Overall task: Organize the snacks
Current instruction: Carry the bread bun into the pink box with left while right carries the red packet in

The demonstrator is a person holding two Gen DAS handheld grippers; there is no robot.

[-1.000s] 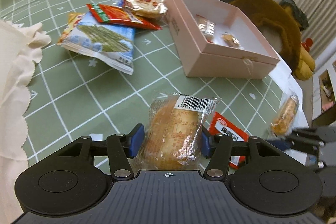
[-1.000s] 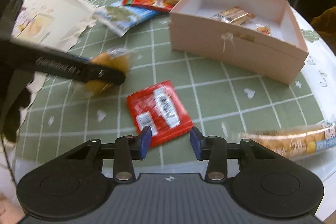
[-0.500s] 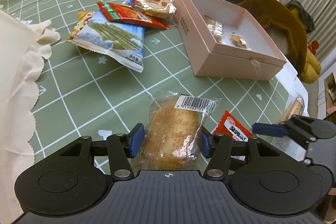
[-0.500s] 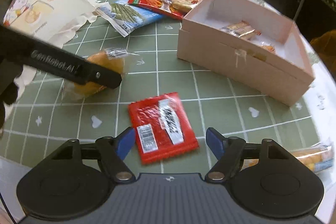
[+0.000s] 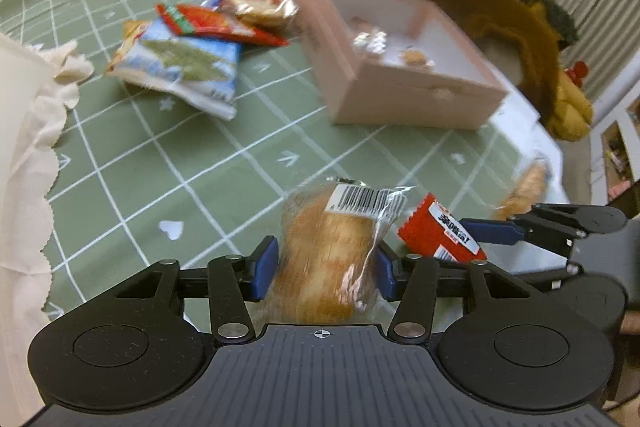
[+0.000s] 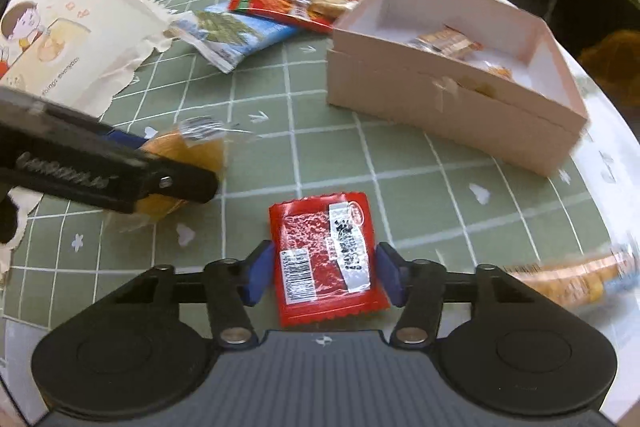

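At lower centre of both wrist views, the left gripper (image 5: pixel 326 269) clamps a wrapped bun (image 5: pixel 328 259) while the right gripper's (image 6: pixel 324 275) parted fingers flank a red snack packet (image 6: pixel 326 261) on the green tablecloth (image 6: pixel 400 195), below the pink box (image 6: pixel 452 107).

Your right gripper (image 6: pixel 324 273) brackets the red packet (image 6: pixel 326 259) flat on the green tablecloth (image 6: pixel 420 195); pads beside its edges, contact unclear. Your left gripper (image 6: pixel 176 179) pinches the wrapped bun (image 6: pixel 184 151) at left. Pink box (image 6: pixel 452 107) ahead right holds small snacks. Wrapped roll (image 6: pixel 568 277) at right, blurred.
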